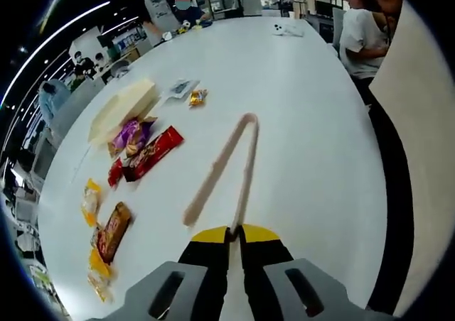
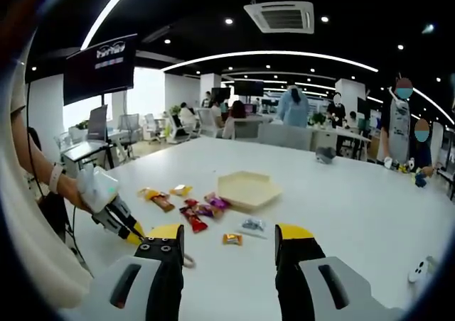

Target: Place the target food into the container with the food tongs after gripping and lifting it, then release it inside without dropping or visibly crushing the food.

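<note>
at lower centre of the left gripper view, our left gripper (image 1: 234, 237) is clamped on one tongs (image 1: 226, 170) arm; right gripper (image 2: 229, 244) gapes apart. we should steer the tips toward the wrapped snacks (image 1: 142, 150), squeezing gently.

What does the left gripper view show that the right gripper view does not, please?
Left gripper view: the beige tongs spread in a V over the table, one arm running into the closed jaws of the left gripper. Right gripper view: the right gripper with jaws wide apart, the left gripper seen from the side in a person's hand, a ceiling vent and a wall screen. Both: the white table, the cream container and the scattered snack packets.
</note>
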### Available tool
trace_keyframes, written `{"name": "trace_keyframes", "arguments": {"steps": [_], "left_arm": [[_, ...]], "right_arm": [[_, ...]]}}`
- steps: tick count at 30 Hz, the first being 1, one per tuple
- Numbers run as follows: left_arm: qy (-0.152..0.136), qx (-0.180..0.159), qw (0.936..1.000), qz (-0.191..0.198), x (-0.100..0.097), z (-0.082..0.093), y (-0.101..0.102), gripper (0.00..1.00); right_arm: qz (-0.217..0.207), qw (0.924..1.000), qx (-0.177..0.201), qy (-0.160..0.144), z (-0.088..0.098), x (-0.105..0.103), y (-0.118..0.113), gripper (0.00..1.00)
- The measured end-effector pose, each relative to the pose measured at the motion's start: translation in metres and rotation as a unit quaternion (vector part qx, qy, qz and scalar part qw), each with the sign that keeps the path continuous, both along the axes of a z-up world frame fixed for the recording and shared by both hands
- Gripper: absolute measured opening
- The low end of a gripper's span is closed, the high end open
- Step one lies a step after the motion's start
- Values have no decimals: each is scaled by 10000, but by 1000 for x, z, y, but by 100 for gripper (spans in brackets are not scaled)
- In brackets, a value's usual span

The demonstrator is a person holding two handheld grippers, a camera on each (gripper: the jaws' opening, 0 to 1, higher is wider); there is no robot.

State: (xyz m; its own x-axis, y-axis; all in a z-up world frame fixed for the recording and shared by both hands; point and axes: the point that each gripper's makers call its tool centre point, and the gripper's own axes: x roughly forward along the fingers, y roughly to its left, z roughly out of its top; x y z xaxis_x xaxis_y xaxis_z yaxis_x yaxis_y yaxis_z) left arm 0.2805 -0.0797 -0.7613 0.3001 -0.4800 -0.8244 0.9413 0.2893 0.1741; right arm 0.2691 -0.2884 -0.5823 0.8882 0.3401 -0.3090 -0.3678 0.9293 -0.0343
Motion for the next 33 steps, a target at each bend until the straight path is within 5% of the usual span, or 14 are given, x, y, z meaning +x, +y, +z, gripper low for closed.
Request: {"name": "trace_keyframes", "arguments": {"steps": [24, 33], "left_arm": [[-46, -346, 9994, 3, -5, 1, 1, 0], [32, -578, 9983, -13, -11, 18, -3, 0]], "right_arm": [[22, 9999, -61, 91, -3, -1, 1, 51], [121, 9999, -65, 95, -2, 1, 8, 51]]}}
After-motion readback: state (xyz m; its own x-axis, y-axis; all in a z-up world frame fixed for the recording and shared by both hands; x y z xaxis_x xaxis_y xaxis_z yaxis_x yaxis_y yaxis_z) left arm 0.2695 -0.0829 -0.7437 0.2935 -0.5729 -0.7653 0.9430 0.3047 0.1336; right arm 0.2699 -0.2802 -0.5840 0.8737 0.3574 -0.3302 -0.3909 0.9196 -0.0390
